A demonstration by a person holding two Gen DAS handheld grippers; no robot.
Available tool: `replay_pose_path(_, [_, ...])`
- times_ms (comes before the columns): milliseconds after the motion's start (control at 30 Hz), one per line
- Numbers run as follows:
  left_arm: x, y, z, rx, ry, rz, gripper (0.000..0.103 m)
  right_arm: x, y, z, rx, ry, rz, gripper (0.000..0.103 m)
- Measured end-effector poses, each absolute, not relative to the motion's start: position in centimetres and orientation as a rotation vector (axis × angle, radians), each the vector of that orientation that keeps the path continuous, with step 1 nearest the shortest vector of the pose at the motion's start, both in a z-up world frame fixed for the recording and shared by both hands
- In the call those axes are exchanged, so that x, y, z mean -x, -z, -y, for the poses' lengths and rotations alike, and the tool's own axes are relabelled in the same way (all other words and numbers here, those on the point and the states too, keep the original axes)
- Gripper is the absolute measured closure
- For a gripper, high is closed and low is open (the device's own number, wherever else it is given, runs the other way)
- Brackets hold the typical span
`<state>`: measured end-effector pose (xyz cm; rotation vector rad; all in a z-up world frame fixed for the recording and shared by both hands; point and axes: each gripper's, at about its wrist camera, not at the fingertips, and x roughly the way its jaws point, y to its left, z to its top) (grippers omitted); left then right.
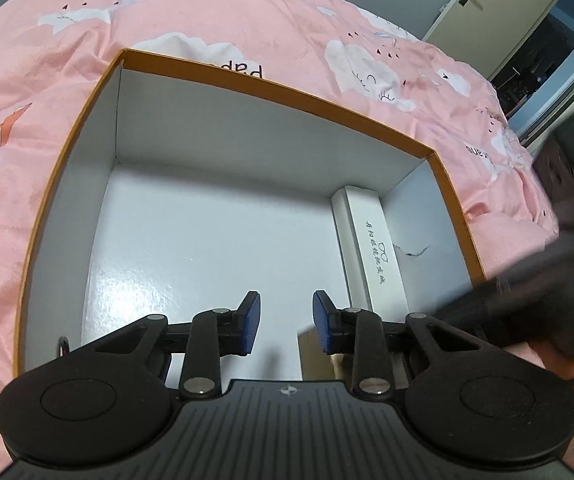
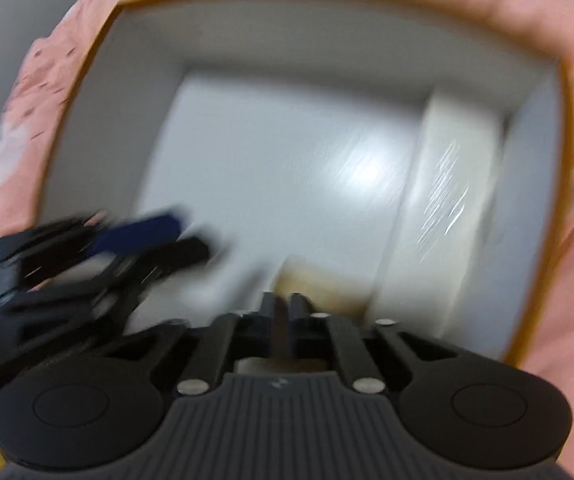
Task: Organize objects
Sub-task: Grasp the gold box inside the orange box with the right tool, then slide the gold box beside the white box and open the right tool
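Inside the orange-rimmed box (image 1: 271, 92), the long white carton (image 1: 371, 248) lies lengthwise along its right wall.

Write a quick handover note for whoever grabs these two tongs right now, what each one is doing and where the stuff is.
Left tongs: open, nothing between the pads, hovering over the orange-rimmed box.
Right tongs: shut; the blur hides whether anything is pinched.
Things: long white box lies along the right inner wall of the orange-rimmed box; a small tan box sits at its near end. The box rests on the pink bedspread.
Done: those two items are inside.
Left: cannot tell; no other loose items are in view.
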<state>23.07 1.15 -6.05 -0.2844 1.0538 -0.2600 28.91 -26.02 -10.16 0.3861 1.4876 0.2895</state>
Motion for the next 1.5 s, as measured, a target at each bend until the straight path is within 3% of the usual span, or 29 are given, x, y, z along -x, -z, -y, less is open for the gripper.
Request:
replay_pose_path(233, [-23.5,6.5,-0.6,0.255,0.241,-1.072,0.069,-27.2,9.4,26.1,-0.259,-0.218,-1.436,0.089])
replay_pose_path(267, [-23.6,6.5,-0.4,0.244,0.237,-1.077,0.069,-27.5,9.3,26.5,-0.272,-0.199,-1.431,0.083])
replay_pose_path(333, [-23.7,6.6,-0.3,0.240,0.234,-1.081,0.070,-28.2,9.3,27.3,-0.298,-0.145,-1.428,0.050])
replay_pose_path(533, [-23.9,6.7,-0.9,0.242,0.200,-1.067,0.070,-30.1,10.6,27.9,-0.331,-0.034,-1.474,0.037])
replay_pose_path(833, [-24.2,6.5,-2.3,0.284,0.200,-1.047,0.070,-31.8,12.4,26.5,-0.293,0.052,-1.562,0.035])
replay_pose_path(900, [-24.3,6.6,-2.4,0.295,0.208,-1.050,0.071,-32.0,12.3,26.3,-0.270,0.064,-1.554,0.041])
replay_pose_path(1233, [-24.0,6.1,-3.5,0.326,0.200,-1.020,0.071,-30.9,8.6,27.0,-0.207,0.034,-1.380,0.042])
replay_pose_path(1500, [-24.0,6.4,-2.6,0.312,0.224,-1.035,0.072,-27.7,9.2,26.1,-0.163,-0.030,-1.380,0.042])
